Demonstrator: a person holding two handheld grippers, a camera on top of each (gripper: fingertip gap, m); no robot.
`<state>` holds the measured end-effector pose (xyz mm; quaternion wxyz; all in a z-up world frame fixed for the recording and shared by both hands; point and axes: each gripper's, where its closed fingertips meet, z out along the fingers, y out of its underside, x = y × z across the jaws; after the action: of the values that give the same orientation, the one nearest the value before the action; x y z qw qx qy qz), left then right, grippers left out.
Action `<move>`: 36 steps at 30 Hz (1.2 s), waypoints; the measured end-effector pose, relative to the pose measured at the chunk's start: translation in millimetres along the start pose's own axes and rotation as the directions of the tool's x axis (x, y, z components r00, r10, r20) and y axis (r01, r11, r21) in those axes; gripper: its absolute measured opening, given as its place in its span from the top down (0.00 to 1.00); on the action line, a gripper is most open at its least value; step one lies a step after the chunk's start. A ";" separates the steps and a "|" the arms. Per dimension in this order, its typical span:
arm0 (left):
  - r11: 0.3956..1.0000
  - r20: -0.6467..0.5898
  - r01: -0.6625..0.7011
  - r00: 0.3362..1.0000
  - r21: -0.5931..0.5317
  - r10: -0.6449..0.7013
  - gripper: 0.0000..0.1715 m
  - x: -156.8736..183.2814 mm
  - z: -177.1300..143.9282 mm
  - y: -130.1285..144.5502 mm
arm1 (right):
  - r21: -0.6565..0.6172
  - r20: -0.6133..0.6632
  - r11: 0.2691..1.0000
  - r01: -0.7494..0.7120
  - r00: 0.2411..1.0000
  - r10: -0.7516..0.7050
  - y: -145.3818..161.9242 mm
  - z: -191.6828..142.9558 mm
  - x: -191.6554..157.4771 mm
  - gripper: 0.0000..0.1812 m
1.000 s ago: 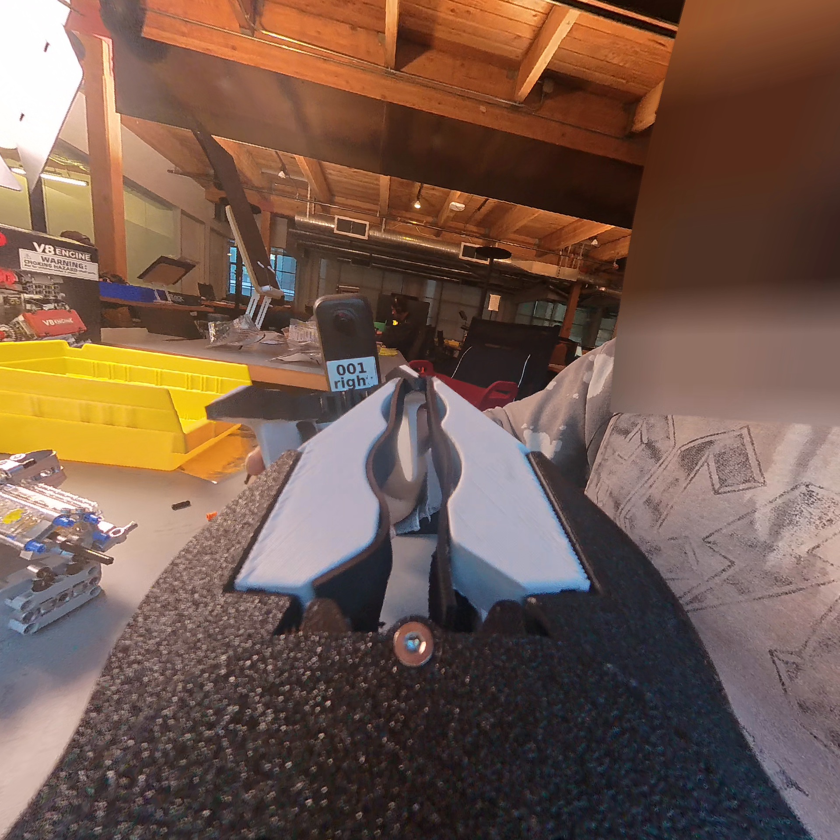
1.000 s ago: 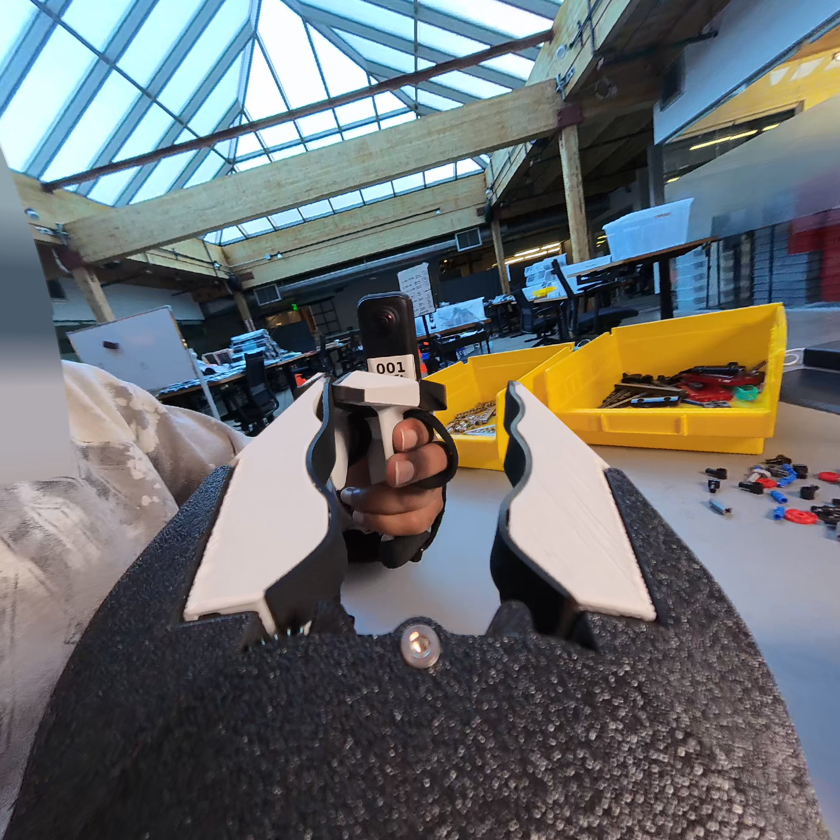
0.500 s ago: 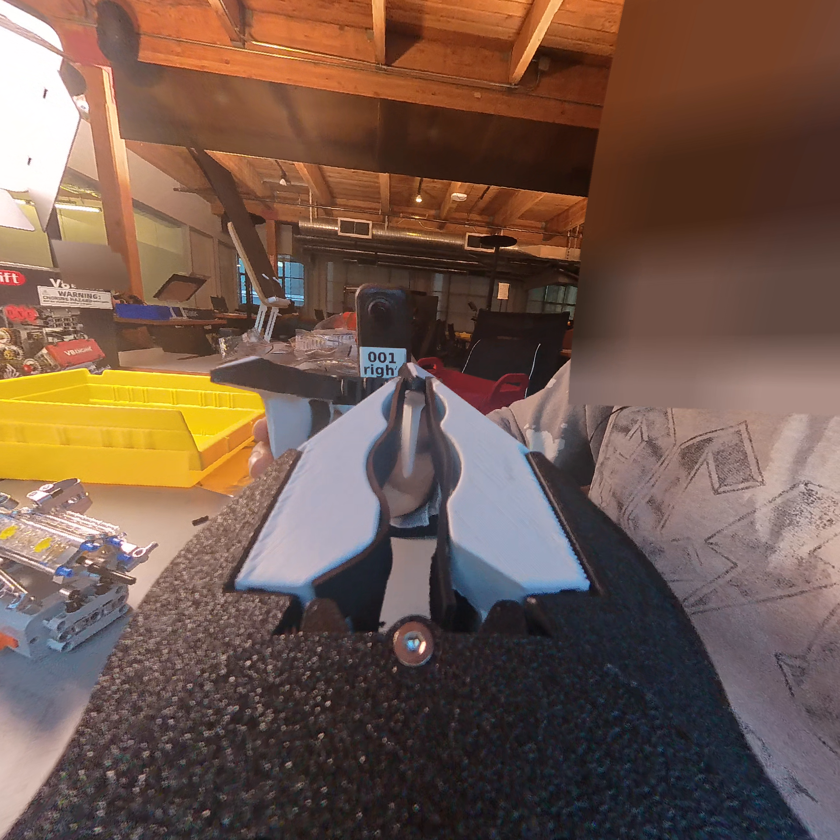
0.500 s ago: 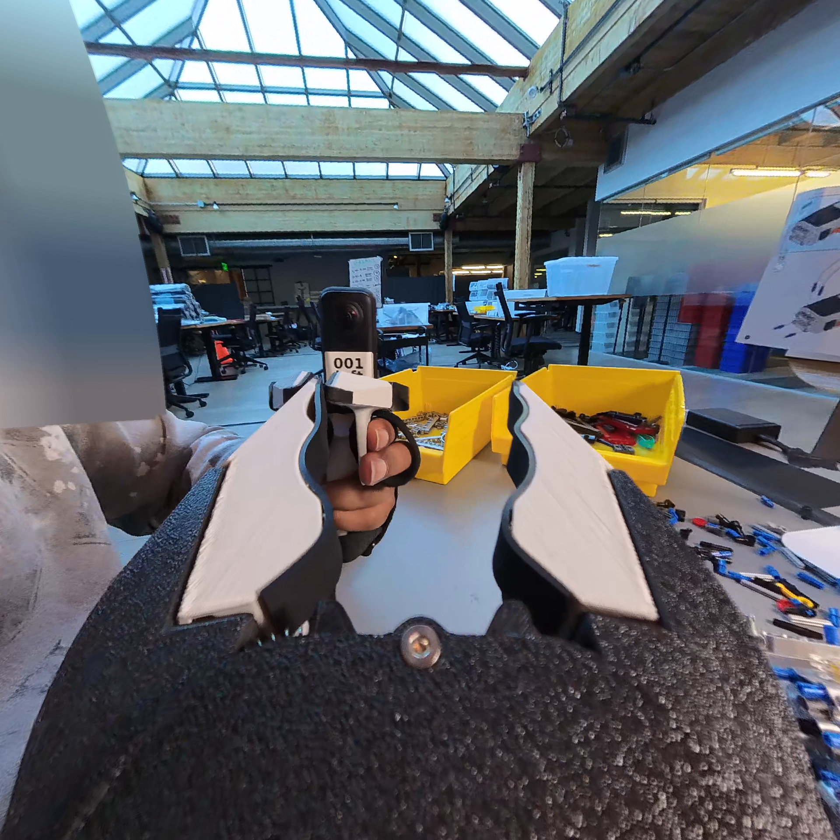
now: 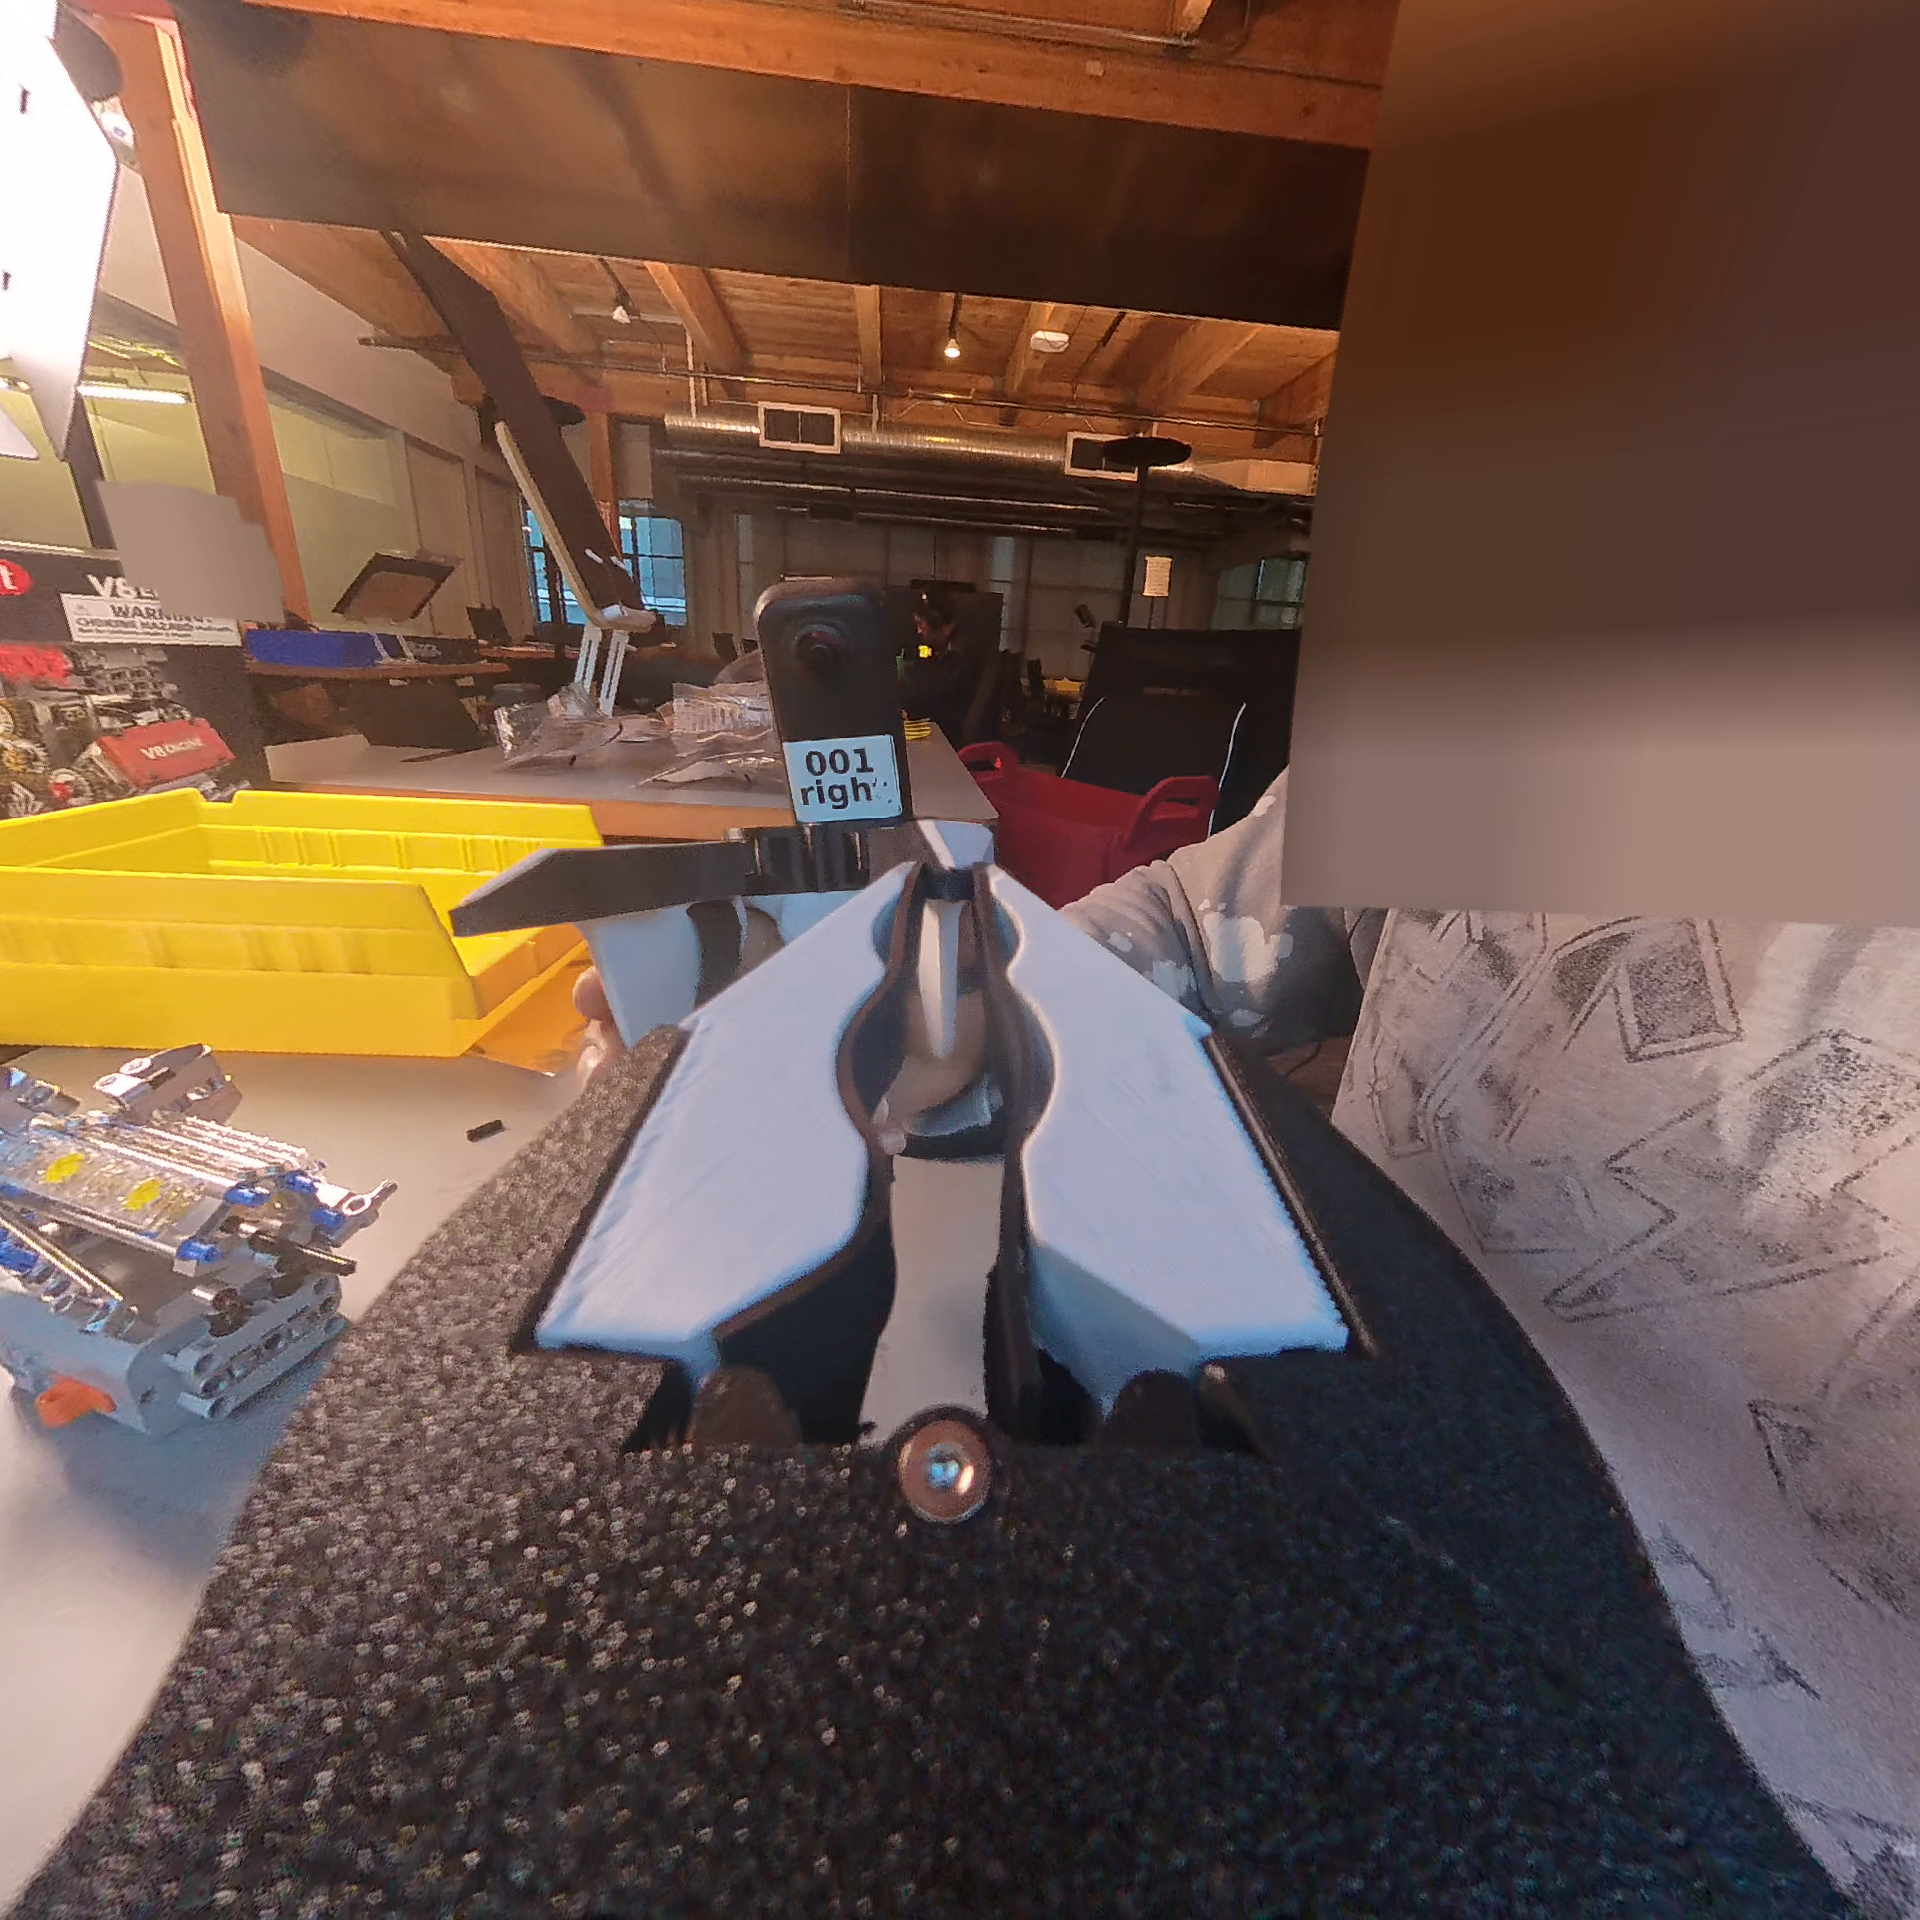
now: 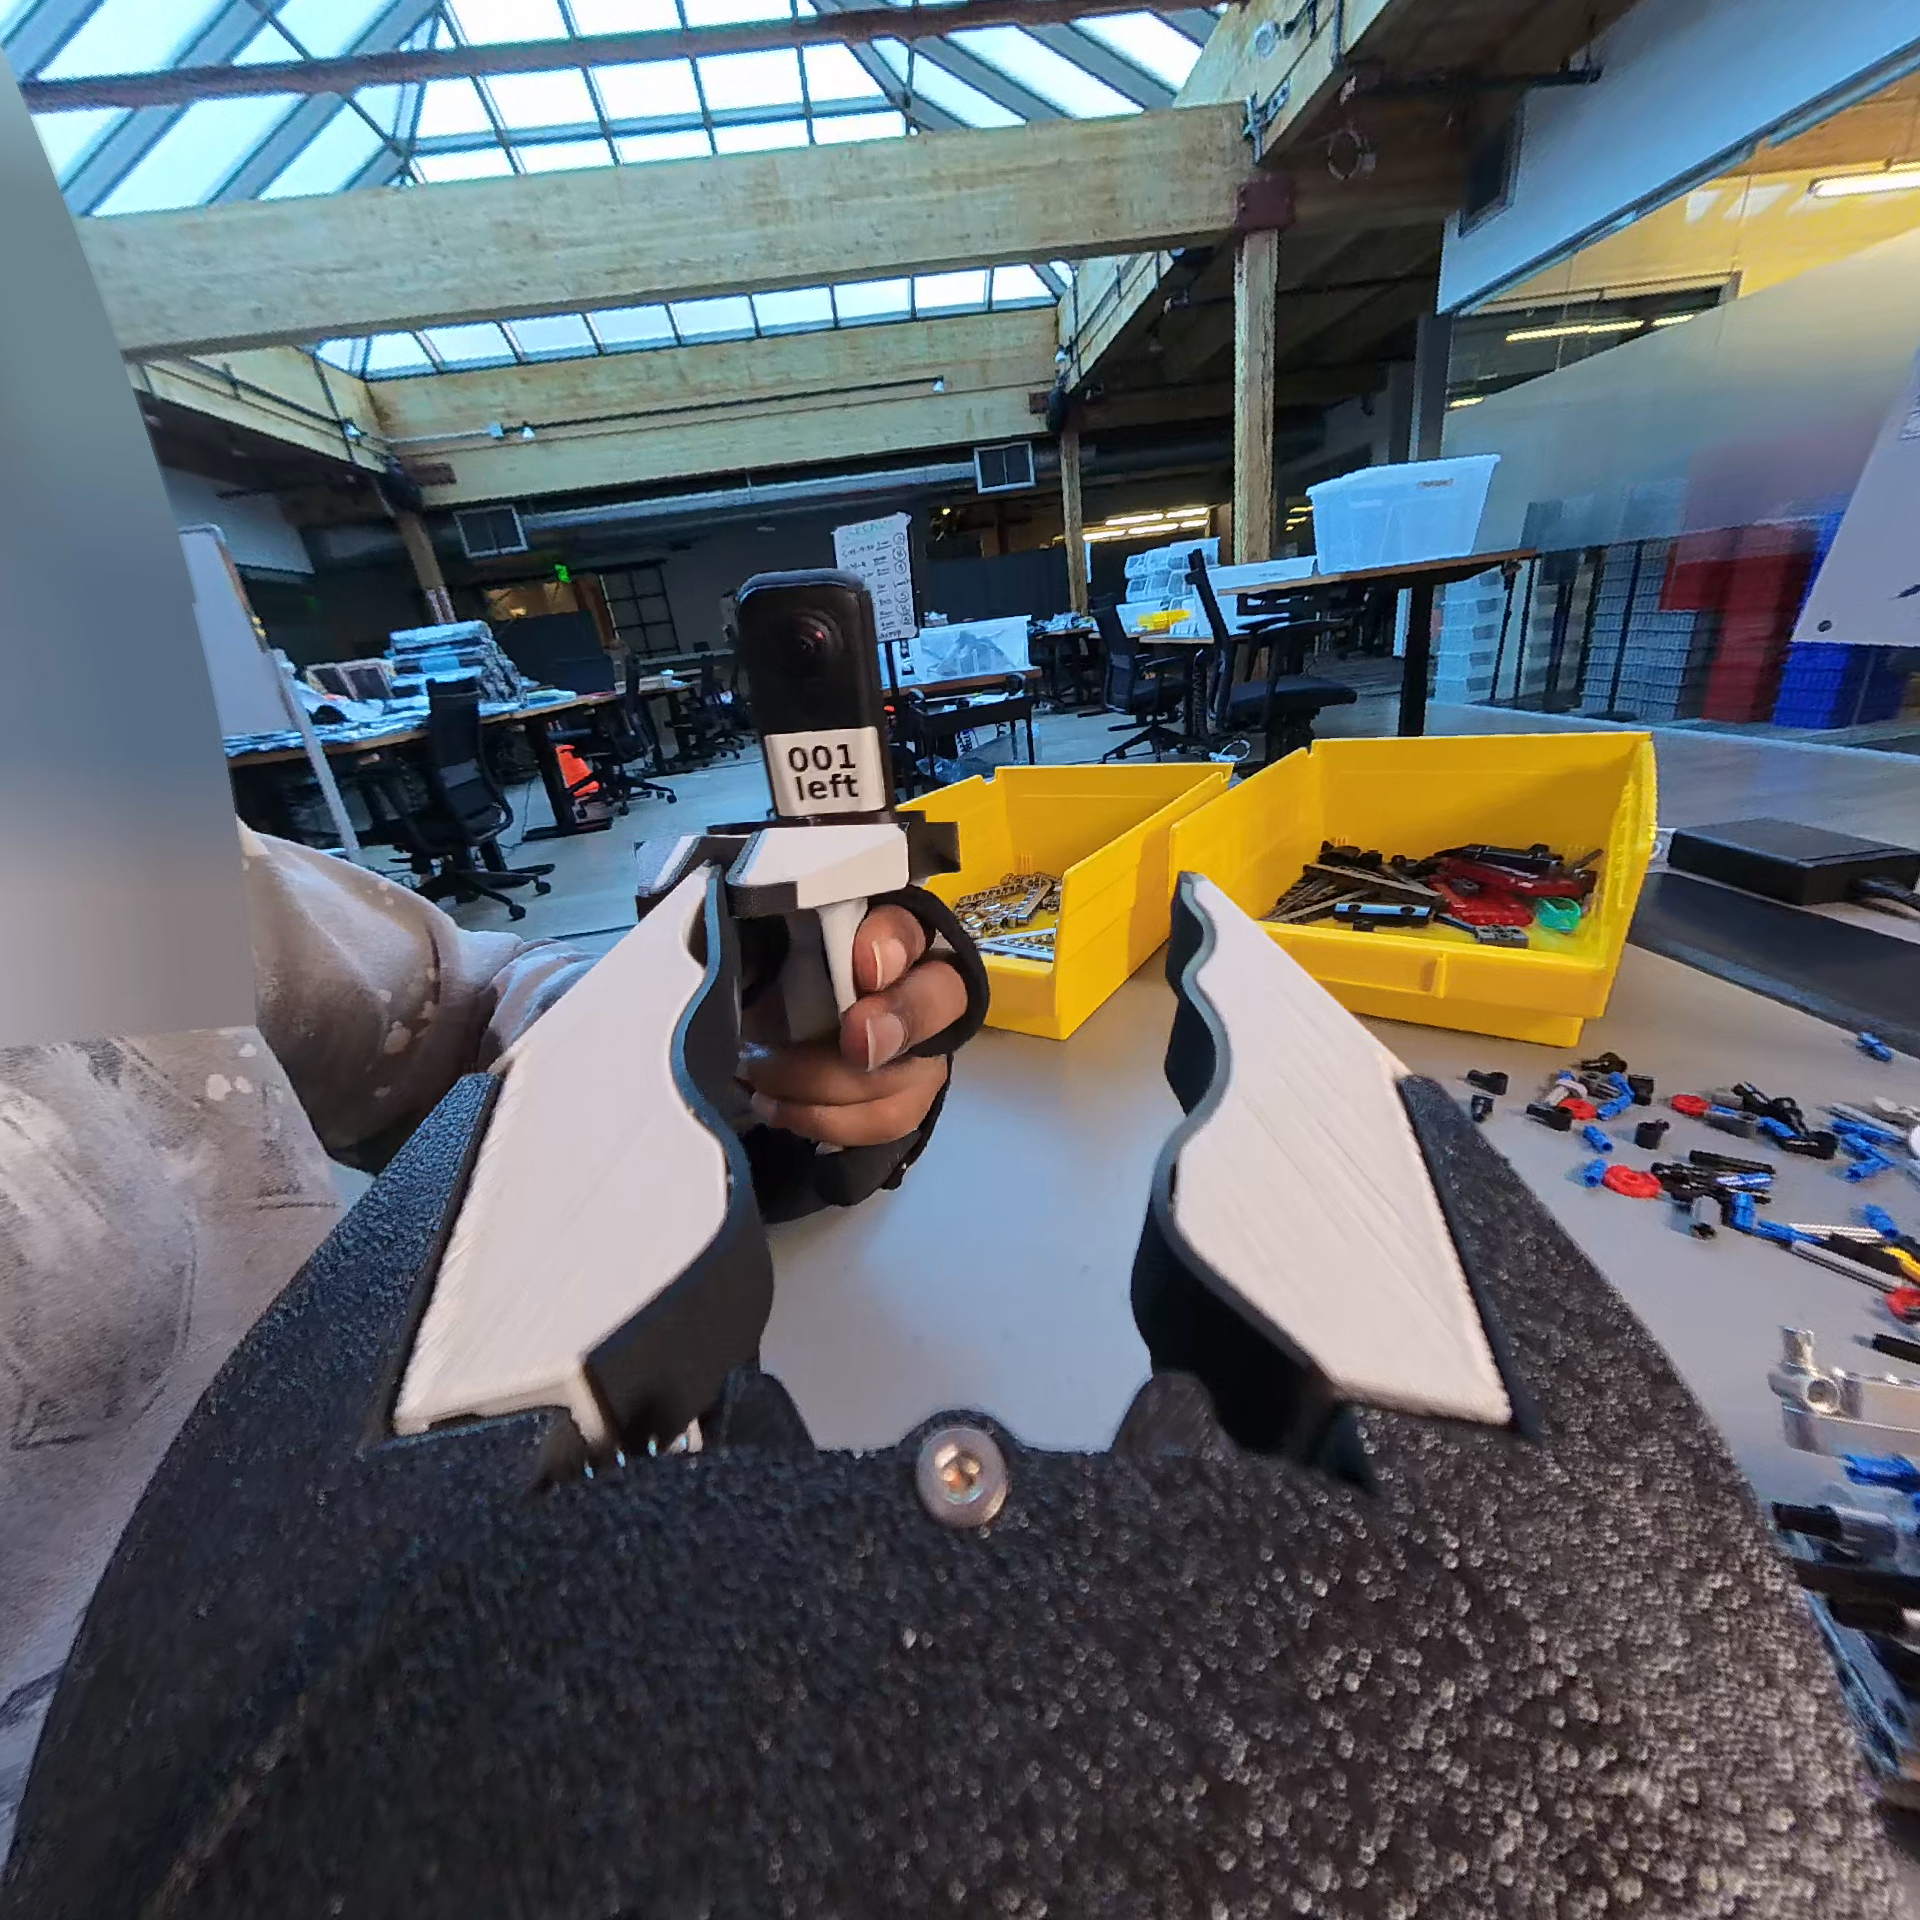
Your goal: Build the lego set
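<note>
Both grippers are being held above the grey table (image 6: pixel 1039 1195), facing each other. Left gripper (image 5: pixel 951 883): fingertips pressed together, nothing between. Right gripper (image 6: pixel 951 914): jaws being held wide apart, nothing between. Two yellow bins (image 6: pixel 1455 966) are being viewed beyond; loose small parts (image 6: pixel 1704 1143) lying beside; a brick-built model (image 5: pixel 156 1247) sitting near the left gripper.

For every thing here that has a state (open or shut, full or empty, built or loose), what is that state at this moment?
left gripper: shut, nothing between its fingers
right gripper: open, empty
right-hand yellow bin: open top, holds dark and red parts
left-hand yellow bin: open top, holds pale parts
small parts: loose, scattered on the table
brick model: partly built, lying on the table
</note>
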<state>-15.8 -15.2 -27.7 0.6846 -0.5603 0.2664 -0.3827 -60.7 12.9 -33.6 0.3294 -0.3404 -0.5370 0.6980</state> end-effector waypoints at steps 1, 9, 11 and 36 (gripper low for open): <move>1.000 -0.013 0.014 1.000 -0.006 -0.014 0.97 0.9 -0.2 0.8 | -0.007 0.013 1.000 -0.006 1.000 0.006 1.3 0.3 -1.5 0.55; 0.999 -0.089 0.032 0.995 -0.043 -0.035 0.97 13.4 -2.1 2.4 | -0.009 0.078 0.996 0.091 0.993 -0.090 -1.2 3.2 -20.2 0.57; 0.999 -0.099 0.018 0.995 -0.047 -0.022 0.97 16.7 -1.6 2.9 | -0.004 0.083 0.993 0.118 0.990 -0.118 -2.0 2.7 -23.2 0.57; 0.980 -0.082 -0.122 0.991 -0.158 0.110 0.97 13.5 -8.6 12.8 | -0.120 0.073 0.990 0.078 0.995 -0.070 12.1 6.7 -17.7 0.56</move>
<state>-12.1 -30.1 -41.2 0.6477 -0.5835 0.3536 -0.3392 -57.7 -7.7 -42.0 0.3149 -0.3158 -0.6023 0.6620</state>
